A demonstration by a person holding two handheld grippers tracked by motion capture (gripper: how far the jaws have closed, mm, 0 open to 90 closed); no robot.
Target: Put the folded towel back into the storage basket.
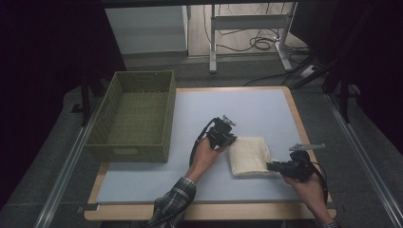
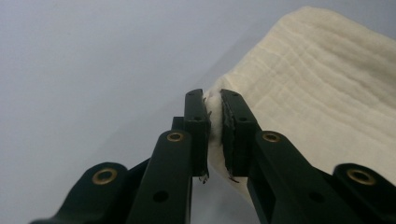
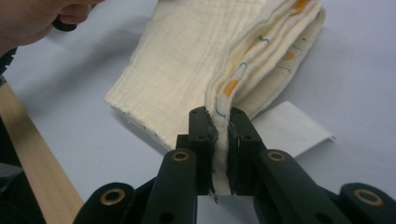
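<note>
A folded cream cloth [image 1: 249, 156] lies on the pale blue table top, right of centre. My left gripper [image 1: 230, 140] is at its far left corner, and in the left gripper view the jaws of that gripper [image 2: 213, 126] are shut on the cloth [image 2: 317, 88] edge. My right gripper [image 1: 272, 166] holds the near right corner. The right gripper view has the right gripper [image 3: 222, 147] pinching the layered edge of the cloth [image 3: 196, 60], which has orange and blue marks inside its folds.
A green woven basket [image 1: 115, 128] stands at the table's left side. A white label [image 3: 294, 128] sticks out under the cloth. The wooden table edge [image 1: 209, 211] runs along the front. A person's hand [image 3: 32, 18] is beyond the cloth.
</note>
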